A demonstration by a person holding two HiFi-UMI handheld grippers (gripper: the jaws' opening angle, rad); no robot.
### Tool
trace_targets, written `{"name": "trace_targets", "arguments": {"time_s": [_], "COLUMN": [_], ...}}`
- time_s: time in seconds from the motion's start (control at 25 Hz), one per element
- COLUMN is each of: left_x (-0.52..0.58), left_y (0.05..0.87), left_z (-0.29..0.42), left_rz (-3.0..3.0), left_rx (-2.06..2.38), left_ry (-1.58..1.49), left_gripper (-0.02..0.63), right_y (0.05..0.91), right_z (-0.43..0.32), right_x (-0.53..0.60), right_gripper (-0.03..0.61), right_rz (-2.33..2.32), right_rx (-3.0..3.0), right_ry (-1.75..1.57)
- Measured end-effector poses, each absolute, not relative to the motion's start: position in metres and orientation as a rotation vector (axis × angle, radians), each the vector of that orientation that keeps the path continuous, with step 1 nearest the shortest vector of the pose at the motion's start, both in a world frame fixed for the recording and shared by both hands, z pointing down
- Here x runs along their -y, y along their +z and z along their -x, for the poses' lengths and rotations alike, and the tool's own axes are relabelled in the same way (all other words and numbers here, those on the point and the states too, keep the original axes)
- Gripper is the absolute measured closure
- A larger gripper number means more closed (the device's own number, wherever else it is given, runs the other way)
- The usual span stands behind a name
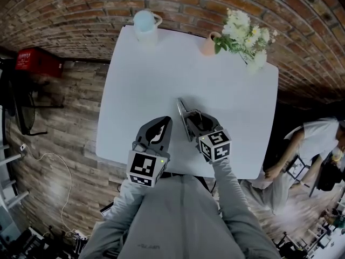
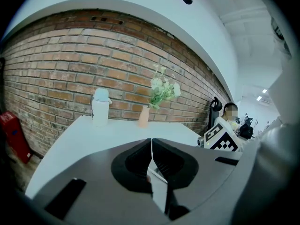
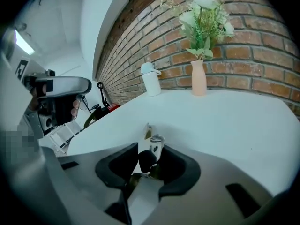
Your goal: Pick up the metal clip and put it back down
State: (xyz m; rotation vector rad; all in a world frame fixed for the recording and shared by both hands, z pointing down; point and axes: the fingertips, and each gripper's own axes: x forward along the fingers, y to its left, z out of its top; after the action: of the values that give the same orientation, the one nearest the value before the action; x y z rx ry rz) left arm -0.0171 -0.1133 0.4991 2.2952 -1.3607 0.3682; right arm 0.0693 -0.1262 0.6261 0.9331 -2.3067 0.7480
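Metal clip [image 3: 152, 146]: seen standing between the jaws of the right gripper [image 1: 193, 122], its bright tip poking out ahead of them; whether it is touching the tabletop cannot be told.
Right gripper: jaws are closed against the clip's sides, and the clip is gripped over the near half of the table.
Left gripper [image 1: 160, 124]: jaws are pressed together with nothing between them, and it is held just beside the right one.
White table [image 1: 140, 90]: both grippers are held over its near edge.
Far edge: a white lidded jug [image 1: 145, 26] and a pink vase [image 1: 209, 45] of white flowers [image 1: 245, 34] are set well apart.
Brick wall [image 2: 70, 74]: seen behind the table.
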Motion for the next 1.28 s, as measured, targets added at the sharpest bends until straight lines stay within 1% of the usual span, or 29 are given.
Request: {"name": "trace_targets", "arguments": {"time_s": [0.2, 0.4, 0.76, 1.28], "left_x": [0.113, 0.113, 0.108, 0.107], "left_y": [0.499, 0.495, 0.486, 0.452], "left_z": [0.020, 0.023, 0.031, 0.025], "left_rz": [-2.293, -2.296, -2.307, -2.381], "left_rx": [1.365, 1.376, 1.398, 1.419], "left_ry": [0.365, 0.356, 0.352, 0.327], "left_gripper": [0.583, 0.583, 0.584, 0.584], "right_y": [0.621, 0.618, 0.599, 0.533], "right_z": [-0.067, -0.066, -0.069, -0.092], "right_x": [0.125, 0.124, 0.121, 0.126], "right_gripper": [0.470, 0.486, 0.497, 0.502], "right_rz": [-0.941, -0.932, -0.969, -1.097], "right_rx": [2.327, 2.331, 2.376, 2.473], "right_ry": [0.755, 0.757, 0.771, 0.661]}}
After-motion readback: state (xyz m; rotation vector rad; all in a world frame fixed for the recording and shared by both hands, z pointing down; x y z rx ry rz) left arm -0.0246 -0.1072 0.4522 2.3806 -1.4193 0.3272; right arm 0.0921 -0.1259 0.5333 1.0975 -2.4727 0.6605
